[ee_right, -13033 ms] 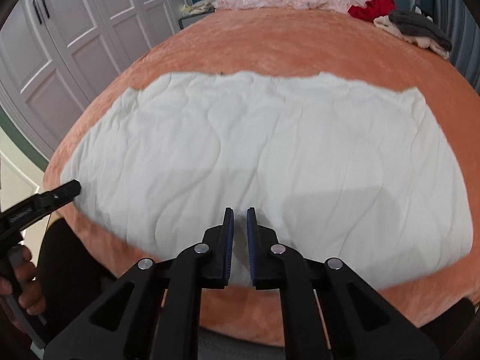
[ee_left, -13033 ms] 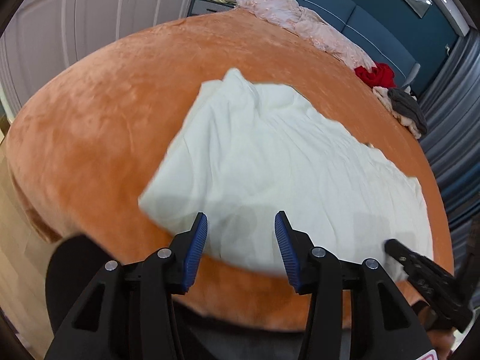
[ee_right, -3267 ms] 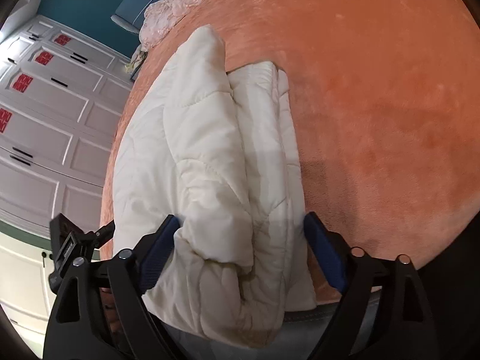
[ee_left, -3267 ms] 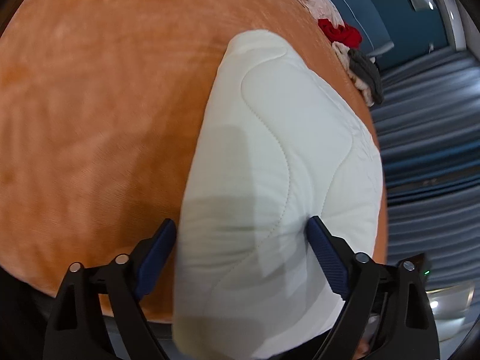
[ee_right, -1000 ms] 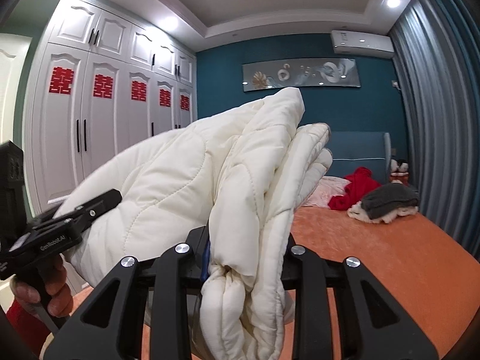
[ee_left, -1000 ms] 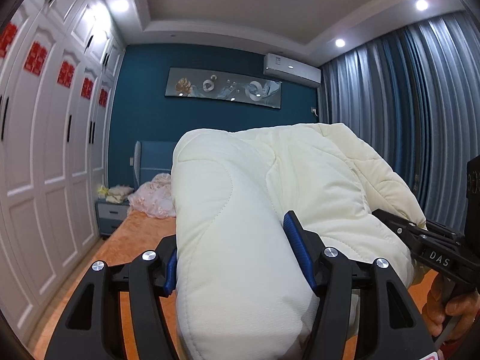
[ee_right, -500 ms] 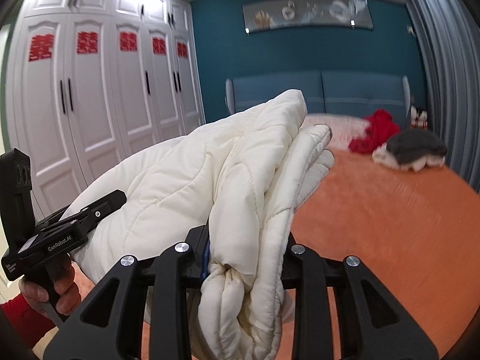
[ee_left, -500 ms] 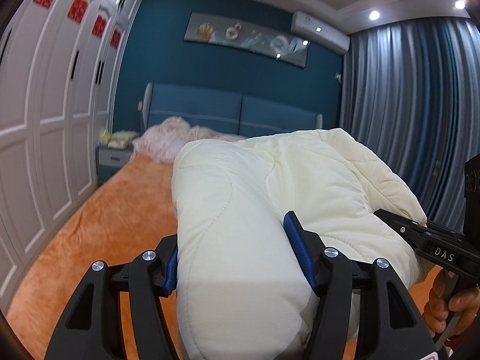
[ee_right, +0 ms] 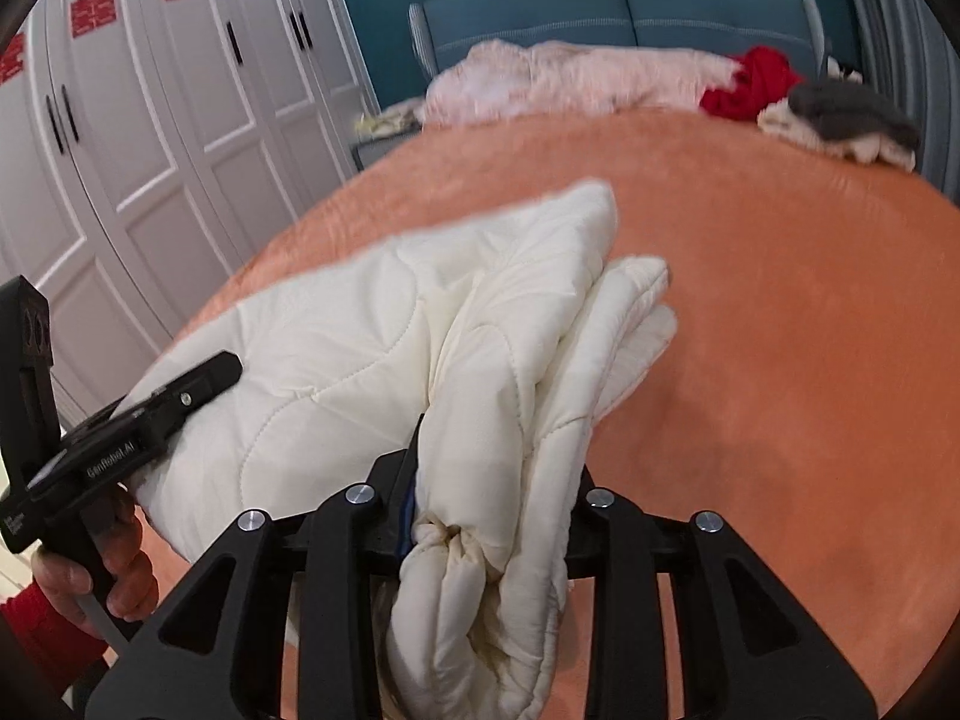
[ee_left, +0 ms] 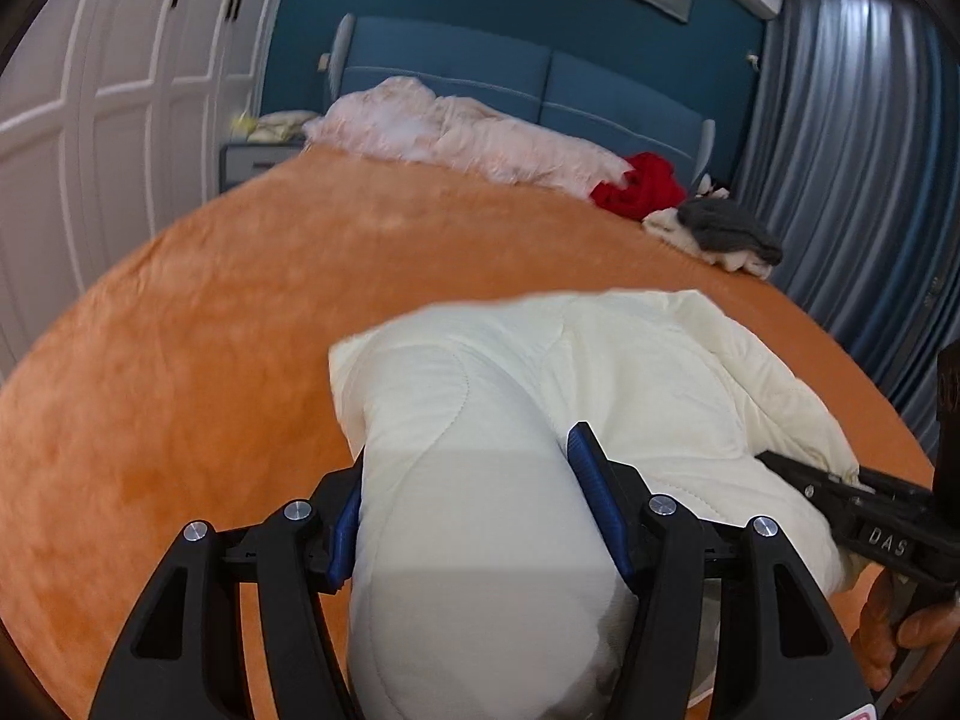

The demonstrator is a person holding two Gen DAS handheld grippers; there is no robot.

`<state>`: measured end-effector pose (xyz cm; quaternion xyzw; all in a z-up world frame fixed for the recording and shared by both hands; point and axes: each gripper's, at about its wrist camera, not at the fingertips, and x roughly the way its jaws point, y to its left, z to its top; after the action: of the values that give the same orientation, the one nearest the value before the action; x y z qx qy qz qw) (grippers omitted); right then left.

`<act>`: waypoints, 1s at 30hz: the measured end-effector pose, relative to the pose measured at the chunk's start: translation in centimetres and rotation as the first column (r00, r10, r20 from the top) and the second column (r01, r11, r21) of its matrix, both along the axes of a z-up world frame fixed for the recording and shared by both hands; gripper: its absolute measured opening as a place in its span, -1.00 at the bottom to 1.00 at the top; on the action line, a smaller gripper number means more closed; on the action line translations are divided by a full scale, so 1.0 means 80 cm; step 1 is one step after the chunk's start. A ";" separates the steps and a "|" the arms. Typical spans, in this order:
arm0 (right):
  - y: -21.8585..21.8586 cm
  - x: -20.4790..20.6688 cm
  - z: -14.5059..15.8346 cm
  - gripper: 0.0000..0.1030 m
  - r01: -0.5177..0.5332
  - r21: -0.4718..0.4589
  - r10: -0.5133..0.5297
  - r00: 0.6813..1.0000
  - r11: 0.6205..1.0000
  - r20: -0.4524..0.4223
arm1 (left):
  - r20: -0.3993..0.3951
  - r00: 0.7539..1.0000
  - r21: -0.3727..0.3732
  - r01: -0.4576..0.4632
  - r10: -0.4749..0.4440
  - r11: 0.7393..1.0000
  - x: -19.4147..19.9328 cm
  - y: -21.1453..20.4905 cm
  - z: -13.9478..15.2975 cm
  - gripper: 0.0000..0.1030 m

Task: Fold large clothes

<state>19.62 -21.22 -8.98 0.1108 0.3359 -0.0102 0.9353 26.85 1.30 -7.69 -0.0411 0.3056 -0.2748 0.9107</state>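
Over the near part of the orange bed [ee_left: 198, 324], a folded cream quilted garment [ee_left: 540, 384] is carried between two tools. Left hand-held gripper [ee_left: 474, 498]: blue pads pressed into either side of a thick, rounded fold, jaws standing wide because the bundle is bulky. Right hand-held gripper [ee_right: 492, 480]: several stacked layers bunched between its fingers, one blue pad just visible at the left of the bunch; its jaws are opening, though the cloth appears to sit tight between them yet. Whether the bundle's underside already touches the bed cannot be told from either view.

Handling, as judged: padded and soft, light for its bulk, compressible, with no stiffness of its own; unsupported parts will sag and the loose layer ends at the right will tend to splay or slide apart once pressure eases. Smooth shell fabric suggests some slipperiness. Best purchase is on the thick folded edges, pinching all layers together, rather than on a single skin.

Pose: both tools tilt downward toward the bed, side by side, fingers pointing toward the headboard [ee_left: 540, 78]. A person's hand [ee_right: 90, 576] wraps the left tool's handle, red sleeve at the wrist. Pink bedding [ee_right: 570, 78], a red garment [ee_right: 750, 84] and a grey one [ee_right: 852, 105] lie well apart at the far end
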 end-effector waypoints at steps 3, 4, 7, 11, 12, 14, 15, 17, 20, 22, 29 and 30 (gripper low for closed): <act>0.001 -0.005 -0.013 -0.25 -0.005 0.026 0.005 1.000 1.000 -0.016 | 0.016 1.000 0.035 -0.007 0.007 0.999 -0.011 0.003 -0.013 0.23; -0.001 -0.009 -0.014 -0.21 -0.002 0.048 0.003 1.000 0.999 -0.029 | 0.008 1.000 0.047 -0.013 0.013 0.999 -0.014 0.005 -0.014 0.28; -0.008 -0.022 -0.010 -0.04 -0.011 0.101 0.018 0.997 0.995 -0.070 | -0.064 0.997 0.055 -0.030 0.033 0.998 -0.015 0.020 -0.010 0.34; -0.005 -0.065 0.011 0.20 -0.022 0.035 0.025 0.995 0.999 -0.098 | -0.095 0.994 0.109 -0.048 0.059 0.993 -0.034 0.042 0.013 0.34; -0.006 -0.078 0.019 0.21 -0.013 0.006 0.013 0.996 1.000 -0.093 | -0.099 0.992 0.133 -0.060 0.074 0.989 -0.036 0.045 0.019 0.34; -0.012 -0.095 0.036 0.18 0.021 -0.022 -0.023 0.996 1.000 -0.090 | -0.110 0.989 0.169 -0.078 0.098 0.982 -0.039 0.048 0.037 0.34; -0.014 -0.097 0.045 0.10 0.035 -0.035 -0.038 0.996 0.999 -0.085 | -0.107 0.989 0.178 -0.086 0.106 0.980 -0.039 0.047 0.048 0.34; -0.010 -0.089 0.069 -0.28 0.044 -0.076 -0.049 0.996 0.996 -0.077 | -0.084 0.989 0.193 -0.107 0.125 0.975 -0.035 0.034 0.075 0.34; 0.000 -0.061 0.102 -0.49 0.047 -0.093 -0.051 0.998 0.995 -0.043 | -0.074 0.990 0.185 -0.107 0.122 0.977 -0.021 0.007 0.104 0.34; 0.007 -0.031 0.113 -0.49 0.047 -0.089 -0.050 0.998 0.995 -0.040 | -0.082 0.990 0.193 -0.095 0.113 0.977 -0.003 -0.021 0.113 0.34; 0.001 0.068 0.055 -0.49 0.151 -0.060 -0.159 0.976 0.987 -0.148 | -0.132 0.976 0.317 -0.124 0.174 0.940 0.063 -0.081 0.053 0.34; -0.003 0.077 0.041 -0.48 0.166 -0.060 -0.174 0.971 0.984 -0.166 | -0.143 0.973 0.333 -0.126 0.182 0.935 0.071 -0.084 0.040 0.35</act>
<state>25.78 -21.47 -5.73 0.1167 0.4037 -0.1074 0.9011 32.52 -5.46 -4.49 0.0602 0.4195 -0.1443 0.8942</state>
